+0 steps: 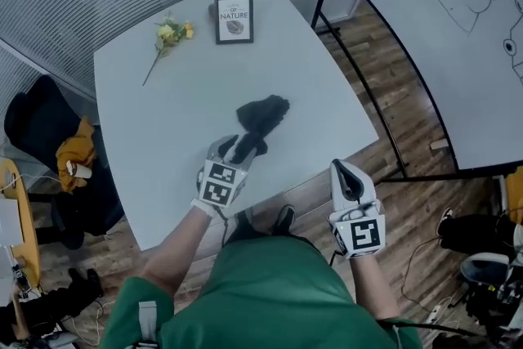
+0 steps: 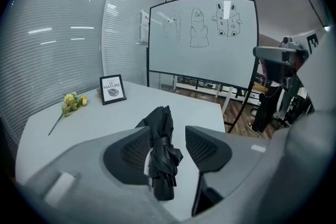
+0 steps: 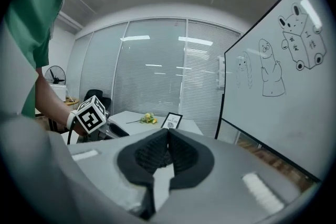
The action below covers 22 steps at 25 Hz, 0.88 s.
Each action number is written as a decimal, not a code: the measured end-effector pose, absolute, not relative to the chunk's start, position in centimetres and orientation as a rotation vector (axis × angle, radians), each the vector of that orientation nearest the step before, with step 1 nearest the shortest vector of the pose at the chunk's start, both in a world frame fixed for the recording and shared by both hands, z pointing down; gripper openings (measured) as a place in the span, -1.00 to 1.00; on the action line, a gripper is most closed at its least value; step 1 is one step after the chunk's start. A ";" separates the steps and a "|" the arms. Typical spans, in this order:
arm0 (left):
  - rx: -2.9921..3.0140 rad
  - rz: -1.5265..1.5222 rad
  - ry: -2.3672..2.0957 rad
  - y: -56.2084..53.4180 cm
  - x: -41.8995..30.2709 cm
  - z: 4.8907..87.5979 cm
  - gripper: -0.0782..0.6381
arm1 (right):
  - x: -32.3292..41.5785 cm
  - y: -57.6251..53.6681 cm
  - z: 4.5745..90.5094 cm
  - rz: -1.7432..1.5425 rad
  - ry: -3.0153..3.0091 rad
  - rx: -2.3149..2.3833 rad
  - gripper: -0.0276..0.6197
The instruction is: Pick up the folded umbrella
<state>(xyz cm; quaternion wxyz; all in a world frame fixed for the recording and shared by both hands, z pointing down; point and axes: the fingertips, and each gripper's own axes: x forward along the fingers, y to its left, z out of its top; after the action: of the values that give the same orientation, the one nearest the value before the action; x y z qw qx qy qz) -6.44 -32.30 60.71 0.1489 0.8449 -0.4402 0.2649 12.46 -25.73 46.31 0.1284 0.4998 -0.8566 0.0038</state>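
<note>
The folded black umbrella (image 1: pixel 261 117) lies on the white table (image 1: pixel 155 167), near its front edge. My left gripper (image 1: pixel 234 146) sits low at the umbrella's near end, with the handle end between its jaws. In the left gripper view the umbrella (image 2: pixel 161 149) runs lengthwise through the gap of my left gripper (image 2: pixel 168 132). It rests against the left pad and a gap shows at the right pad (image 2: pixel 202 149), so the jaws stand open. My right gripper (image 1: pixel 347 173) hangs off the table's front right, jaws shut on nothing (image 3: pixel 168 135).
A framed picture (image 1: pixel 234 19) and a yellow flower sprig (image 1: pixel 170 35) lie at the table's far side. A whiteboard on a stand (image 1: pixel 458 37) is to the right. A dark chair (image 1: pixel 49 135) stands left of the table.
</note>
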 end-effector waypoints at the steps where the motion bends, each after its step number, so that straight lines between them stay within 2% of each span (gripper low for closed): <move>1: 2.418 0.764 -1.249 -32.9 -6.4 61.4 -0.16 | 12.5 -25.7 46.4 0.013 -2.471 1.471 -0.91; 6: 2.278 0.722 -1.222 -35.9 -6.1 65.3 -0.15 | 13.5 -24.9 46.8 0.078 -2.364 1.573 -0.91; 9: 2.243 0.813 -1.165 -37.3 -4.9 68.0 -0.01 | 14.2 -24.4 46.6 0.111 -2.324 1.639 -0.91; 15: 2.257 0.943 -1.082 -39.1 -2.6 71.4 0.11 | 16.3 -22.7 45.9 0.106 -2.227 1.770 -0.91; 22: 2.177 1.131 -1.024 -39.8 -2.4 75.9 0.14 | 18.9 -21.0 46.5 0.165 -2.147 1.879 -0.91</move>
<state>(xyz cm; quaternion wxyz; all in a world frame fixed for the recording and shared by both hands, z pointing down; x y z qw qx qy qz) -2.36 -39.82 75.85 0.2390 0.7952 -0.3740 0.4131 18.86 -21.01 46.53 0.1415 0.6509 -0.7436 0.0571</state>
